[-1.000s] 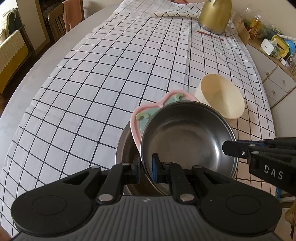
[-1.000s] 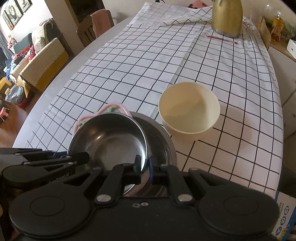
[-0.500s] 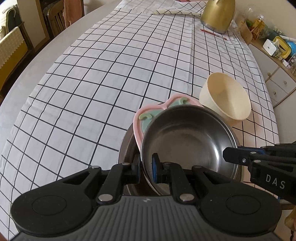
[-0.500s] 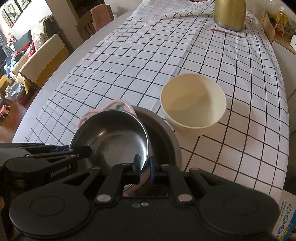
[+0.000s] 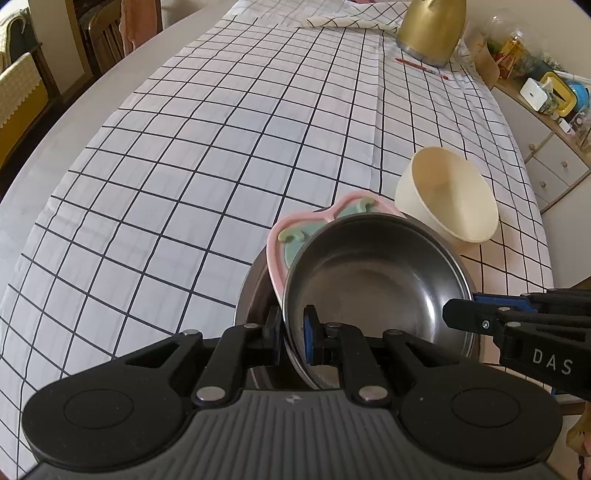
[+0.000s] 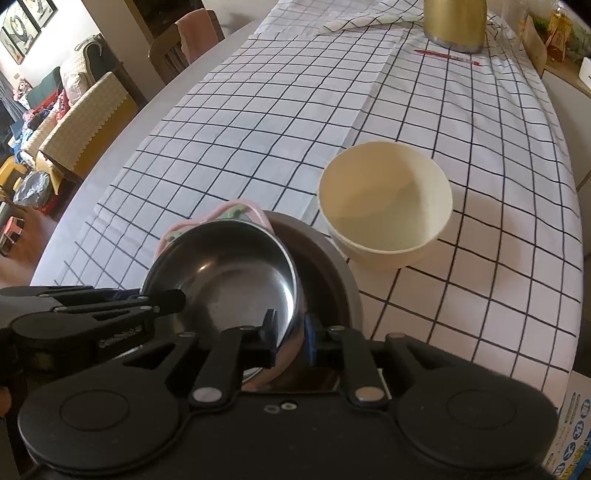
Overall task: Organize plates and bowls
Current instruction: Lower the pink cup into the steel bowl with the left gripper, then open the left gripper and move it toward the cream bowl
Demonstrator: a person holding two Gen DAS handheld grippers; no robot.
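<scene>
The left gripper (image 5: 292, 334) is pinched on the near rim of a small, shiny stainless-steel bowl (image 5: 373, 284), one blue-padded finger inside the rim and the other outside. The right gripper (image 6: 290, 332) clamps the same small steel bowl (image 6: 229, 273) on its opposite side — its black finger sits inside the bowl and its blue-padded finger outside the wall. In the left wrist view the right gripper (image 5: 476, 312) comes in from the right edge and meets the bowl's rim. The small bowl is tilted, resting over a pink, heart-shaped plate with a pale green centre (image 5: 291, 229), and both sit inside a larger, dull grey metal bowl (image 6: 332, 266) on the table. Just beside this stack, toward the right, a cream-coloured round bowl (image 6: 384, 199) stands upright and apart from it on the white tablecloth with black grid lines (image 5: 207, 147). Well beyond, at the far end of the cloth, stands a gold-coloured metal kettle (image 5: 432, 29) with a red pencil (image 6: 447, 56) lying near its base. Wooden chairs (image 6: 184, 44) stand past the table's left edge.
</scene>
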